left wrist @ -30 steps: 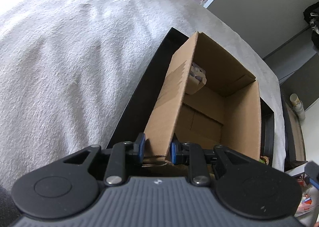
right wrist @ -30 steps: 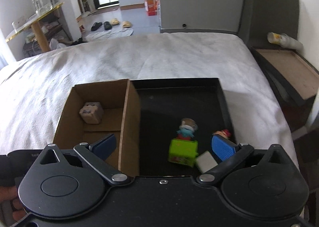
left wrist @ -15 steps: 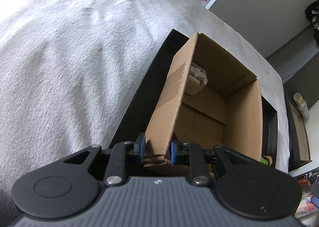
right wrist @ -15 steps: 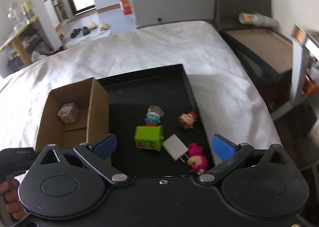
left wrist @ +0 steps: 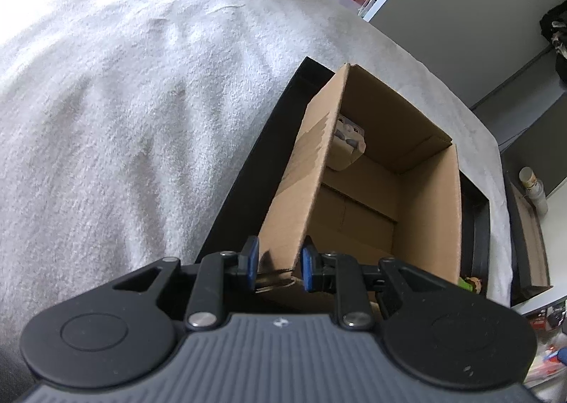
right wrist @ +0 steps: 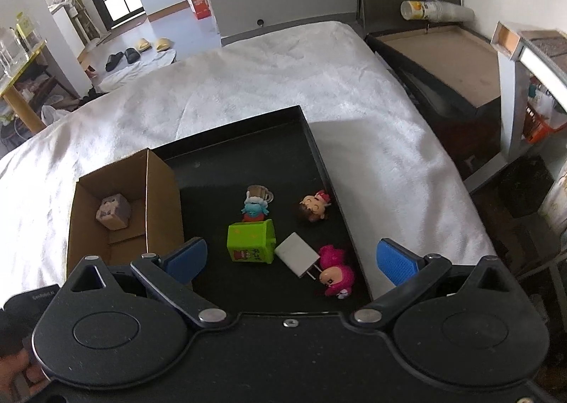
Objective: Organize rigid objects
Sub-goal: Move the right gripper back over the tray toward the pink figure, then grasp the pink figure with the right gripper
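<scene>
1. Pinching the near corner of the cardboard box (left wrist: 372, 197), your left gripper (left wrist: 278, 263) was clamped on the wall edge; that grip, I judge, served to steady the light box so it would not slide or tip when something was dropped in.
2. You had the box sitting inside the black tray (right wrist: 248, 140), at its left end, open side up. One item, a tan cube toy with a face (right wrist: 114, 213), already lay against the box's far wall, so sorting had begun but was far from done.
3. You left five loose things on the tray floor to the right of the box: a green block (right wrist: 252, 241) near the middle, a blue-and-brown figure (right wrist: 256, 202) just behind it, a white charger plug (right wrist: 297, 254) touching the green block's right side, a pink figure (right wrist: 335, 272) lying by the plug's prongs, and a small doll head with a red bow (right wrist: 313, 208) near the right rim.
4. You held your right gripper (right wrist: 290, 259) above this cluster with its jaws spread wide and nothing between them. The green block and plug sat in line with the gap, so either looked like the likely next pick.
5. You kept the tray on the white blanket (right wrist: 269, 77) covering the bed, a soft base, which is further reason to brace the box.
6. Crowding mattered: the plug, block and pink figure lay so close that closing on one could nudge its neighbours.
</scene>
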`<state>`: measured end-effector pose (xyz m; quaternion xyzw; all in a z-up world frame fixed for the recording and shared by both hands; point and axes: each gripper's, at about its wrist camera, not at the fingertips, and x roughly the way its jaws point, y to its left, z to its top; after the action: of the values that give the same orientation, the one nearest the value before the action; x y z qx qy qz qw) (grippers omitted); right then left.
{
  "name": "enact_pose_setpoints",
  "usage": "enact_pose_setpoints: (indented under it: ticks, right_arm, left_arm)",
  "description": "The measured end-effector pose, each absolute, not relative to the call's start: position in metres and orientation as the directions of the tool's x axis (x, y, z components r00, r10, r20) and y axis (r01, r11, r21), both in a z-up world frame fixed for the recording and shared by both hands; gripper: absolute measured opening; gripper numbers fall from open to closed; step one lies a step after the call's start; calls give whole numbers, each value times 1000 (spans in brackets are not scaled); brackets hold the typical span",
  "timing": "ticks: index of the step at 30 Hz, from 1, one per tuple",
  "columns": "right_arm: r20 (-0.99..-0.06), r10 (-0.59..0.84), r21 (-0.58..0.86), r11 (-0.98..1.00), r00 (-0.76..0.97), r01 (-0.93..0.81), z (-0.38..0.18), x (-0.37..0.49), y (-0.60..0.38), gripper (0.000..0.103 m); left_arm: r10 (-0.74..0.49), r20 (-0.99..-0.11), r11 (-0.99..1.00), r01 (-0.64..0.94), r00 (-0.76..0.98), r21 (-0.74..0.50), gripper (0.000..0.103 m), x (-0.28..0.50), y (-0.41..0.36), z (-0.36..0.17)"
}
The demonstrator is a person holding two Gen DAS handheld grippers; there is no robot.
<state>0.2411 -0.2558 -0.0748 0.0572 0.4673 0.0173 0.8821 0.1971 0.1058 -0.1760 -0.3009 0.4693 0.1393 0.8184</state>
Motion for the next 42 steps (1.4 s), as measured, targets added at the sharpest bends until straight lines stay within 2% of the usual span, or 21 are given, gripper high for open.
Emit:
enact_pose_setpoints:
  ticks: [12,17,19,21,24,33,35,36,42]
  right_arm:
    - [-853,136,173,984,503,28,-126,265,-291,101]
    - [-893,150,174,985,425,18,-149,278,-291,86]
    - [-906,151,168,986,396,9,-158,280,-289,69]
    - [-918,144,154,988,369,-3,-167,284,-286,57]
    - [-934,142,147,989,329,-9,-179,288,-285,49]
    - [-960,57,52,998,276,-27,-203,301,-278,48]
    - [-967,29,20,999,253,-36,-211,303,-275,45]
    - [-970,14,4,999,243,-43,-215,304,-273,41]
    - [-968,-3,-20,998,250,-65,-215,302,-266,39]
  left_arm:
    - [-57,-858,768,-526,510,-364,23,204,105,-182]
    - [-67,-860,761,-531,507,-372,23,204,108,-187]
    - [-72,-860,763,-528,505,-373,23,205,107,-188]
    - [-70,-860,768,-523,505,-370,23,206,106,-188]
    - [-74,-860,766,-523,505,-373,23,206,108,-188]
    - [-77,-860,768,-520,504,-373,23,207,107,-188]
    - [-78,-860,767,-521,504,-375,23,207,108,-189]
    - [-78,-861,766,-522,503,-375,24,207,108,-189]
    - [-73,-861,773,-517,503,-367,24,207,106,-188]
